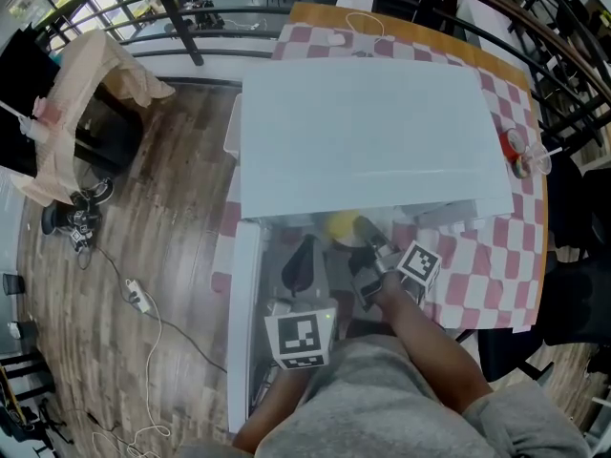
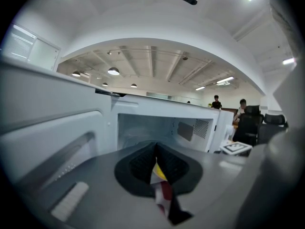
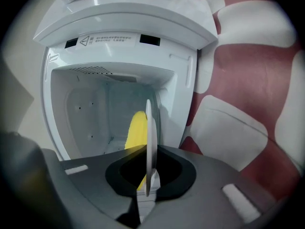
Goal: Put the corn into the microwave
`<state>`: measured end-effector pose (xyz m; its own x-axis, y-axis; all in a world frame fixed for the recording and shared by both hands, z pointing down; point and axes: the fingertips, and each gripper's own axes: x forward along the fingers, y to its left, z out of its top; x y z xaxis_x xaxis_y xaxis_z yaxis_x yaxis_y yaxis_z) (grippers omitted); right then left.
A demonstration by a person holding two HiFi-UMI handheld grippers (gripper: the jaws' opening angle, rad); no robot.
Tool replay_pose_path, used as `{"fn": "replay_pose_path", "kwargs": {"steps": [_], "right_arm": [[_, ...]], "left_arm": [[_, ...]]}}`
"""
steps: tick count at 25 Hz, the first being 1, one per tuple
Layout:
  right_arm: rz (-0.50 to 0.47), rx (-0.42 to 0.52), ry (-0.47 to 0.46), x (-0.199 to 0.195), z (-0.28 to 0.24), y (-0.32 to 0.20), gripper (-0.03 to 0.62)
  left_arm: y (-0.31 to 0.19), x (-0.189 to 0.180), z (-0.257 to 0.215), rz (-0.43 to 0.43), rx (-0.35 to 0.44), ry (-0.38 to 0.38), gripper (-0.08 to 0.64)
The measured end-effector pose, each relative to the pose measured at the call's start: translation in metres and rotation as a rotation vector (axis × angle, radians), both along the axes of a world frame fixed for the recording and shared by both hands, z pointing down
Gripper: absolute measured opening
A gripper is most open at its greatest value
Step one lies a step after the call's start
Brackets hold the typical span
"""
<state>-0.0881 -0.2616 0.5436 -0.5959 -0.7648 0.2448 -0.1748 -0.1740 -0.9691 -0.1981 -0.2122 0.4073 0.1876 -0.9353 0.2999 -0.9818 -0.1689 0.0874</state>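
The white microwave [image 1: 368,136] stands on the checked table with its door [image 1: 242,322] swung open to the left. A yellow corn cob [image 1: 342,225] lies on a white plate at the mouth of the cavity. In the right gripper view the plate [image 3: 148,128] shows edge-on with the corn [image 3: 137,130] behind it, inside the cavity. My right gripper [image 3: 148,175] is shut on the plate's near rim, and it [image 1: 368,239] reaches in from the front right. My left gripper [image 1: 305,254] hovers in front of the opening, shut and holding nothing, its jaws [image 2: 156,163] pointing at the cavity [image 2: 162,128].
A red-and-white checked cloth [image 1: 482,256] covers the table right of the microwave. A red-lidded cup [image 1: 516,151] stands near the table's right edge. On the wooden floor to the left lie cables [image 1: 138,299] and a cloth-draped chair [image 1: 86,93]. Two people [image 2: 217,101] are far behind.
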Motion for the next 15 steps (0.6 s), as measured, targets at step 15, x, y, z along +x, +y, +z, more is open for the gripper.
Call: {"fn": "replay_pose_path", "kwargs": {"steps": [15], "right_arm": [[-0.154,0.083,0.07,-0.017,-0.014,-0.003,0.054]], "left_arm": [[0.005,0.006,-0.001,0.009,-0.002,-0.017,0.011]]}}
